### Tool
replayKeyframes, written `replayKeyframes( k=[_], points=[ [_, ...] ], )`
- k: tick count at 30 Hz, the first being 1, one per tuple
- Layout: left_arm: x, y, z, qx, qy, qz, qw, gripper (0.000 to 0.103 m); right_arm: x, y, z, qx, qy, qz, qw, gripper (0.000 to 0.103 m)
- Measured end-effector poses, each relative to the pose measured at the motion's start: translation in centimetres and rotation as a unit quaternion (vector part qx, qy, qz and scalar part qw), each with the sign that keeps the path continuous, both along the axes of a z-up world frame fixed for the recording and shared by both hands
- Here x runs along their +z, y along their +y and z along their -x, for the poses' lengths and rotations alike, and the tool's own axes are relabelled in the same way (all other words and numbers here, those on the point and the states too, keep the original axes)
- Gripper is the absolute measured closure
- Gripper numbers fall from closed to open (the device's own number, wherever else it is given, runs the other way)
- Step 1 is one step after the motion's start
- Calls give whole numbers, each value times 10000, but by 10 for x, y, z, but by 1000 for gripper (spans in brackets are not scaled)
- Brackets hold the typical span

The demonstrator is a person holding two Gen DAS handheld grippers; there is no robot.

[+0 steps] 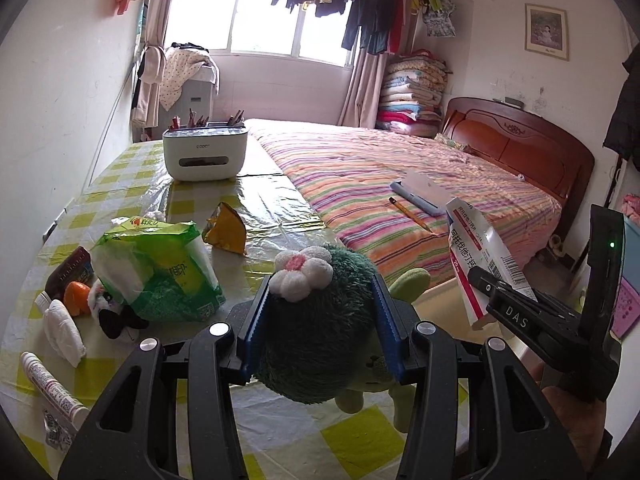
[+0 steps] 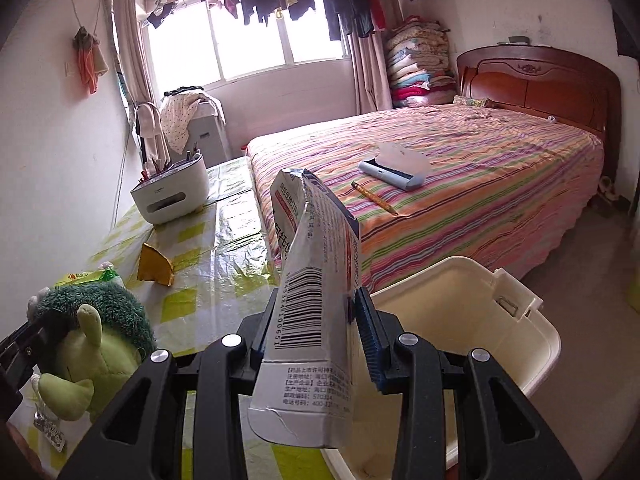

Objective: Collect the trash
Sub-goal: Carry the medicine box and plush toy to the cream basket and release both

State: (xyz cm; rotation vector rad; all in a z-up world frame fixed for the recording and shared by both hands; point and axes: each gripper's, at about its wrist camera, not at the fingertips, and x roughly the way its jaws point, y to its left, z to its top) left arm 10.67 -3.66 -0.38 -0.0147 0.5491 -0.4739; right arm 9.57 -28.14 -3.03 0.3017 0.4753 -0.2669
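My left gripper (image 1: 320, 304) is shut on a green plush toy (image 1: 320, 328) with a white flower, held over the checked table (image 1: 280, 432). The toy also shows at the left of the right wrist view (image 2: 92, 332). My right gripper (image 2: 312, 320) is shut on a crushed white medicine box (image 2: 316, 304) with a barcode, held above the table edge beside an open cream bin (image 2: 460, 312). The box (image 1: 476, 252) and right gripper (image 1: 496, 292) show at the right of the left wrist view. On the table lie a green tissue pack (image 1: 160, 264) and a yellow wrapper (image 1: 226, 232).
A white tissue-box organizer (image 1: 206, 154) stands at the table's far end. At the left edge lie a tube (image 1: 52, 388), a white pad (image 1: 64, 332) and a small black-and-white plush (image 1: 116, 312). The striped bed (image 1: 400, 184) holds a pencil (image 1: 410, 214) and a lint brush (image 1: 416, 196).
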Motion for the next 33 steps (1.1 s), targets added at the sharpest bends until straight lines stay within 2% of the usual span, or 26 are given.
replayKeyframes(
  k=[14, 23, 27, 33],
  points=[
    [8, -79, 10, -812, 77, 101, 9966, 57, -11, -62, 30, -1185, -85, -759, 9900, 64],
    [-5, -107, -6, -972, 337, 7, 9947, 57, -14, -81, 44, -1403, -392, -1262, 9813, 61],
    [-9, -118, -12, -977, 389, -8, 9945, 57, -10, -86, 60, -1627, -859, -1412, 9727, 61],
    [-12, -136, -17, -1049, 431, -25, 9935, 56, 2, -84, 81, -1817, -1531, -1385, 9614, 61]
  ],
)
